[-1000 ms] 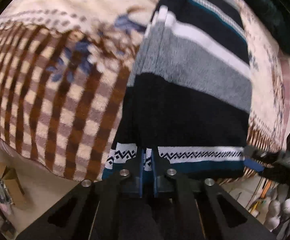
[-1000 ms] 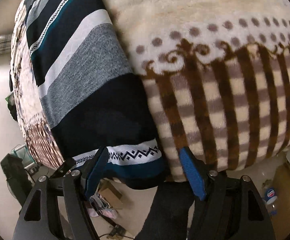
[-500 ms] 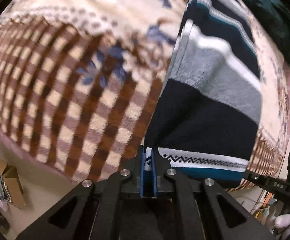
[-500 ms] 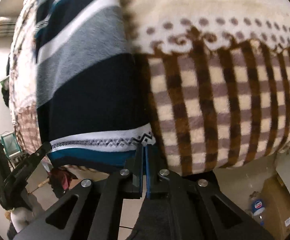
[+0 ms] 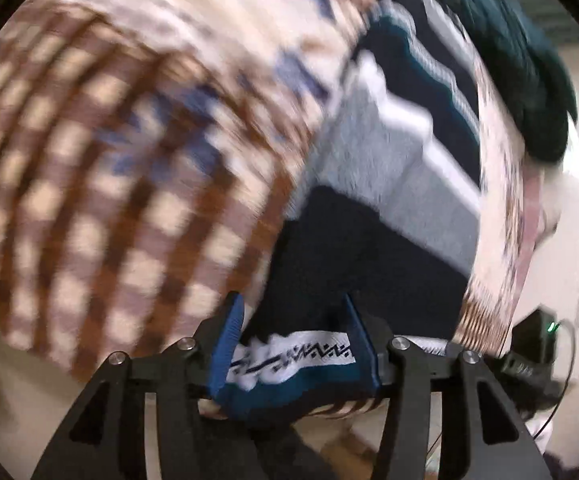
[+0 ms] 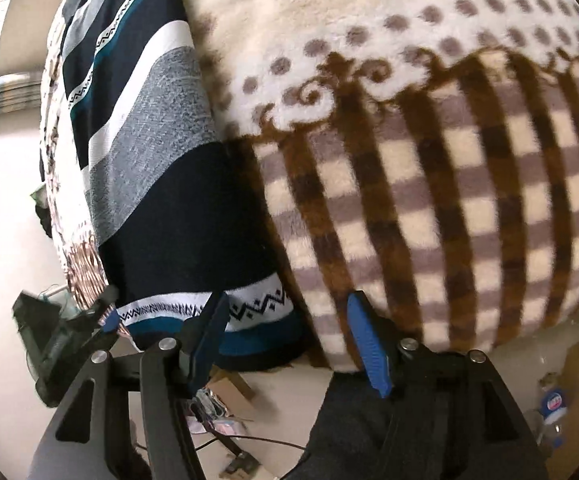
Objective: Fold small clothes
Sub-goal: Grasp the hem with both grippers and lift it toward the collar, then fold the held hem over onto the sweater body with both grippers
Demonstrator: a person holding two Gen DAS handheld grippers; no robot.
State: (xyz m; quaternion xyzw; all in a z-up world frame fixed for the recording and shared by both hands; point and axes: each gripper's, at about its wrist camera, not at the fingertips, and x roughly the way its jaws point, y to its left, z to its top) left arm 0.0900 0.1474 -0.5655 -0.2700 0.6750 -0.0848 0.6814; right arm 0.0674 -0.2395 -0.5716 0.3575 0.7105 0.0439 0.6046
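A striped knit garment (image 5: 393, 200), navy, grey, white and teal with a zigzag hem band, lies on a plaid fleece blanket (image 5: 89, 184). It also shows in the right wrist view (image 6: 157, 152). My left gripper (image 5: 295, 344) is open, its blue fingers on either side of the hem's near left corner. My right gripper (image 6: 289, 340) is open, with the hem's near right corner (image 6: 261, 304) between its fingers, at the blanket's edge. The left view is blurred by motion.
The cream and brown blanket (image 6: 429, 184) covers the bed and drops off at the near edge. A dark teal cloth (image 5: 529, 64) lies at the far right. Floor clutter, a cardboard box (image 6: 233, 388) and a bottle (image 6: 551, 404) lie below.
Both grippers, shut on the hem half a second ago, have opened and let it go. The left gripper has shifted and its view is blurred.
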